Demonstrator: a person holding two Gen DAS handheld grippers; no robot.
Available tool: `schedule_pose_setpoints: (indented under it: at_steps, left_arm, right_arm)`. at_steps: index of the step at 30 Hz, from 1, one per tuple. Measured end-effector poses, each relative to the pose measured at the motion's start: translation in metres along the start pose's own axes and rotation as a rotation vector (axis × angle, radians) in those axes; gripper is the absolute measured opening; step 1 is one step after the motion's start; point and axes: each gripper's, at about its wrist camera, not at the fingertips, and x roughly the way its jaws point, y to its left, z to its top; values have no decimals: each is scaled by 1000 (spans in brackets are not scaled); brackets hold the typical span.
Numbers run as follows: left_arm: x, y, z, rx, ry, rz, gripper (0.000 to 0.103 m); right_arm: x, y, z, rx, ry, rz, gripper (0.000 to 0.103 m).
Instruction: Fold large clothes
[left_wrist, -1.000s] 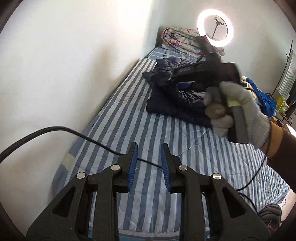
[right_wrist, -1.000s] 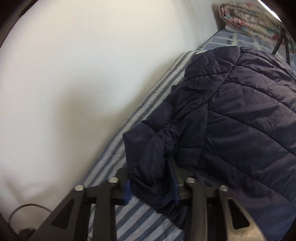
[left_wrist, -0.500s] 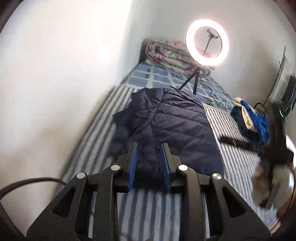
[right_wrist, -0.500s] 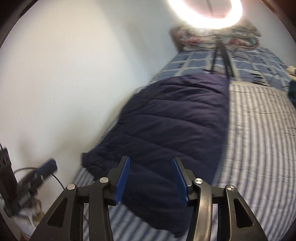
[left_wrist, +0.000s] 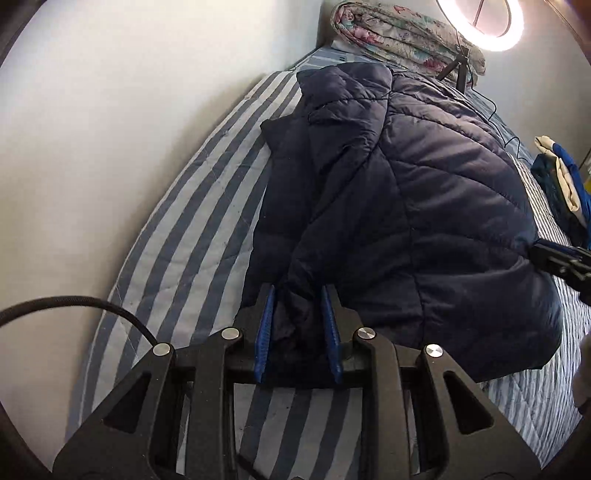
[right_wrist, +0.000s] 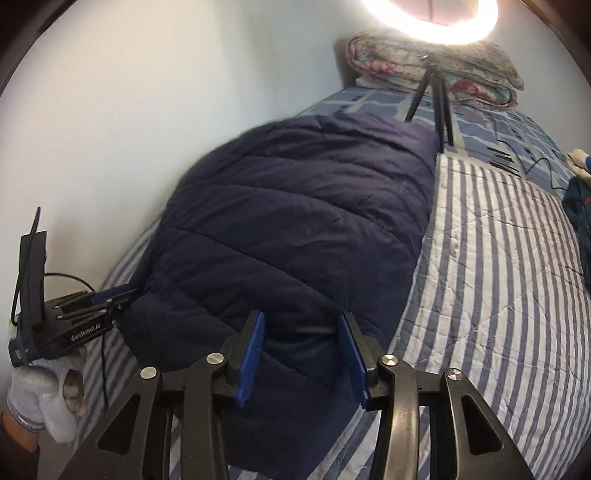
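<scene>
A large dark navy quilted jacket (left_wrist: 424, 192) lies along the striped bed, also in the right wrist view (right_wrist: 303, 221). My left gripper (left_wrist: 298, 328) has its blue pads around the near end of the jacket's sleeve (left_wrist: 295, 295) by the wall side; the pads look closed on the fabric. It also shows in the right wrist view (right_wrist: 110, 299) at the jacket's left near corner. My right gripper (right_wrist: 301, 350) is open, just above the jacket's near hem, holding nothing. Its tip shows in the left wrist view (left_wrist: 561, 258).
The blue-and-white striped bedspread (right_wrist: 498, 277) runs along a white wall (left_wrist: 110, 129). A ring light on a tripod (right_wrist: 432, 96) stands behind the jacket. A rolled floral quilt (right_wrist: 436, 66) lies at the headboard. A pile of clothes (left_wrist: 561, 188) sits at the right.
The right gripper let go of the sleeve and swung to the near hem, now open. The left gripper moved forward onto the jacket's sleeve and has fabric between its pads.
</scene>
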Motion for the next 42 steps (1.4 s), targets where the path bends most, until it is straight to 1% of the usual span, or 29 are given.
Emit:
schedule_pose_setpoints:
  at_steps: [3,5,6,9,11,14,17,19,23,24,26,28,31,32,34,35,36,37,38,40,42]
  left_arm:
    - [-2,0,3,-4,10,-6,25]
    - [-10,1,7,4,-1,-11,25]
    - [-18,3,10,-6,-22,-17,25]
    - [-42,10,24,-43,-101,-46,25]
    - [-52,11,34,-47,-140,-55,25]
    - [-52,8,47,-18,-160,-40,25]
    - [-35,8,54,3,-140,-15,25]
    - [-21,9,50,3,-115,-9,25]
    - [1,10,34,2,-72,-2,25]
    - [7,11,30,3,-62,3,25]
    - [16,13,25,-1,-42,18,26]
    - [21,16,23,-10,-33,22,26]
    - [16,17,25,-18,-33,22,26]
    - [12,17,25,-18,-37,19,26]
    - [4,20,27,-25,-48,2,27]
    - [-1,23,27,-36,-54,-13,32]
    - [-6,25,28,-50,-60,-30,36]
    - [-11,28,29,-65,-66,-50,41]
    - [-14,29,30,-76,-67,-67,41]
    - [-19,31,33,-101,-58,-105,42]
    - [-22,31,36,-116,-43,-136,49]
  right_arm:
    - [18,8,1,-70,75,-51,44]
    - [15,10,5,-101,80,-65,43]
    - [8,9,9,-100,67,-55,43]
    - [-16,-7,27,-48,-40,-22,43]
    - [-24,-22,47,-11,-109,-70,43]
    - [-17,-42,75,16,-148,-130,43]
    - [-2,-62,98,73,-185,-129,45]
    - [10,-71,111,120,-198,-122,48]
    - [43,-83,125,175,-158,-109,51]
    - [52,-85,125,184,-141,-103,51]
    - [69,-87,124,201,-108,-91,55]
    - [81,-80,122,175,-92,-103,59]
    - [83,-74,122,132,-71,-135,60]
    - [79,-74,122,134,-70,-134,63]
    - [64,-79,118,165,-77,-97,71]
    - [52,-82,111,183,-89,-67,76]
    - [43,-84,105,196,-96,-41,79]
    - [32,-87,95,206,-92,-6,85]
    - [27,-89,89,209,-84,13,87]
    - [12,-91,63,214,-53,73,87]
    - [4,-92,41,221,-22,133,88]
